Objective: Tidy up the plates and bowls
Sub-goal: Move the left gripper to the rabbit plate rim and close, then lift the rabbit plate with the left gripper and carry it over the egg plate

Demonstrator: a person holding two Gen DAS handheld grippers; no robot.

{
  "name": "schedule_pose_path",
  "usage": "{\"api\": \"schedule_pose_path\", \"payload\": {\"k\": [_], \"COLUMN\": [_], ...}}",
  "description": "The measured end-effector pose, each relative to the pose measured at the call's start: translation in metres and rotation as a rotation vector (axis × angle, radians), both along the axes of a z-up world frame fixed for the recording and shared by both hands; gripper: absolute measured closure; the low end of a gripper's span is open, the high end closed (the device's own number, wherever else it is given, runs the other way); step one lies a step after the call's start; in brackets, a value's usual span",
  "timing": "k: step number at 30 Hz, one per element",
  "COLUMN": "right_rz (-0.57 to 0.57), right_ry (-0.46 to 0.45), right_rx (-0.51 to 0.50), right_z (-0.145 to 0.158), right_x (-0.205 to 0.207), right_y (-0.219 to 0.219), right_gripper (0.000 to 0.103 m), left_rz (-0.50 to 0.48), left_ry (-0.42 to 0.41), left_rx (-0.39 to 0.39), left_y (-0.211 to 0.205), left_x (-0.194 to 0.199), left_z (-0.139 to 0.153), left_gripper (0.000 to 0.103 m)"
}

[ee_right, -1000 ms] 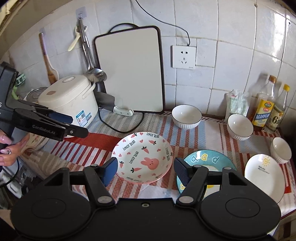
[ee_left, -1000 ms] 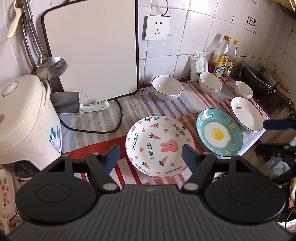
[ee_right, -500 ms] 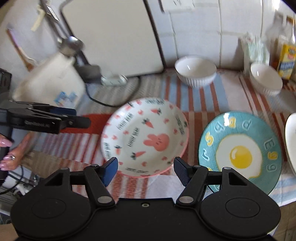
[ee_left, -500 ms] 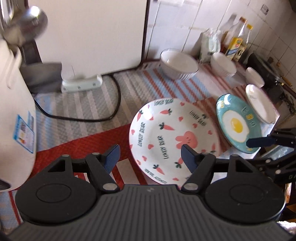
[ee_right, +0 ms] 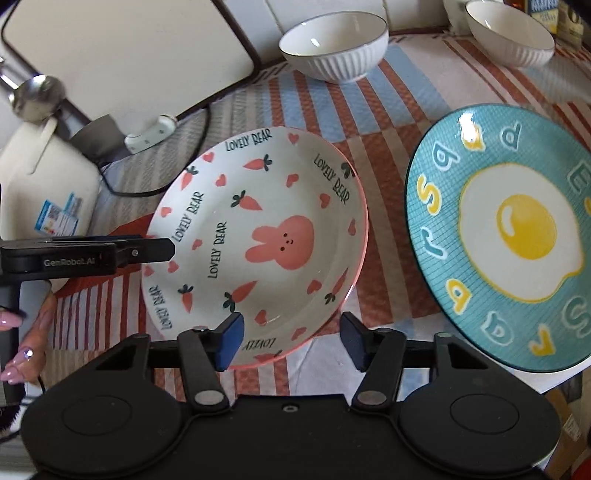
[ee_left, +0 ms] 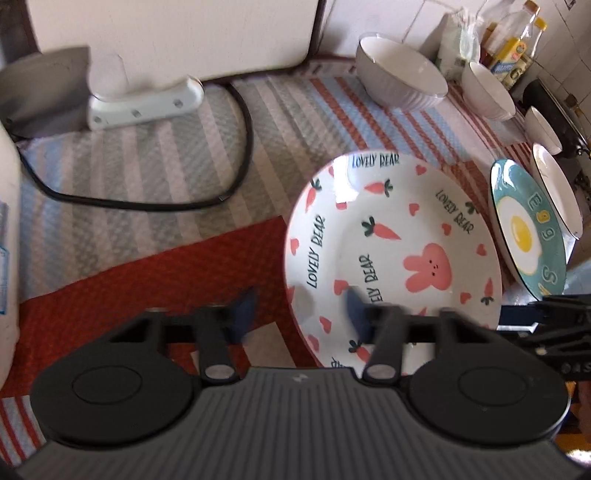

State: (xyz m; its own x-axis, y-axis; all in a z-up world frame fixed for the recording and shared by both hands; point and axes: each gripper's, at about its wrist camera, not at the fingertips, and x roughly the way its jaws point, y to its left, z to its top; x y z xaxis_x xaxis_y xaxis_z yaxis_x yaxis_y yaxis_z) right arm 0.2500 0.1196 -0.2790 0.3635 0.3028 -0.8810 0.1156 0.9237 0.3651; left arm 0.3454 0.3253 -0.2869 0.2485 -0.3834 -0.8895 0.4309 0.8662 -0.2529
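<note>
Both grippers sit low over the bunny plate (ee_right: 258,240), a white dish with a pink rim, carrots, hearts and "LOVELY BEAR" lettering, which lies on the striped cloth (ee_left: 147,166) near the counter's front edge. Left gripper (ee_left: 299,314) has its jaws spread wide with nothing between them; its right blue pad (ee_left: 356,310) hangs over the plate's left rim and its left pad over the red stripe of the cloth, though whether any pad touches the plate cannot be told. Right gripper (ee_right: 291,341) is also spread wide and holds nothing; its left blue pad (ee_right: 232,341) overlaps the near rim of the plate, and its right pad sits just off the rim over the cloth. In the right wrist view the left gripper reaches in from the left, its tip at the plate's left edge, with the person's hand (ee_right: 22,332) below it

Just right of the bunny plate lies the teal egg plate (ee_right: 513,229), and beyond that, in the left wrist view, a white plate (ee_left: 557,192) overlaps its far edge. Three white bowls stand further back: a ribbed bowl (ee_right: 332,44) behind the bunny plate, a second bowl (ee_right: 509,31) to its right, and a small bowl (ee_left: 543,129) at the far right. A black cord (ee_left: 236,147) curves across the cloth from the white rice cooker (ee_right: 44,184) at left, and a white cutting board (ee_right: 122,55) leans on the wall
</note>
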Motion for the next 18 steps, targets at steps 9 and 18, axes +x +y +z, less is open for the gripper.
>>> {"api": "schedule_pose_path", "payload": {"k": [9,18], "right_rz": [-0.116,-0.172], "right_ry": [0.026,-0.008], "right_rx": [0.060,-0.051], "right_z": [-0.014,-0.011], "right_x": [0.001,0.012], "right_y": [-0.015,-0.004], "right_gripper": [0.077,0.073], "left_rz": [0.058,0.116], "left_ry": [0.022,-0.021], "left_rx": [-0.060,-0.044], "left_y": [0.008,0.003], "left_x": [-0.001,-0.015], "left_z": [-0.008,-0.008], "left_gripper": [0.088,0.086]}}
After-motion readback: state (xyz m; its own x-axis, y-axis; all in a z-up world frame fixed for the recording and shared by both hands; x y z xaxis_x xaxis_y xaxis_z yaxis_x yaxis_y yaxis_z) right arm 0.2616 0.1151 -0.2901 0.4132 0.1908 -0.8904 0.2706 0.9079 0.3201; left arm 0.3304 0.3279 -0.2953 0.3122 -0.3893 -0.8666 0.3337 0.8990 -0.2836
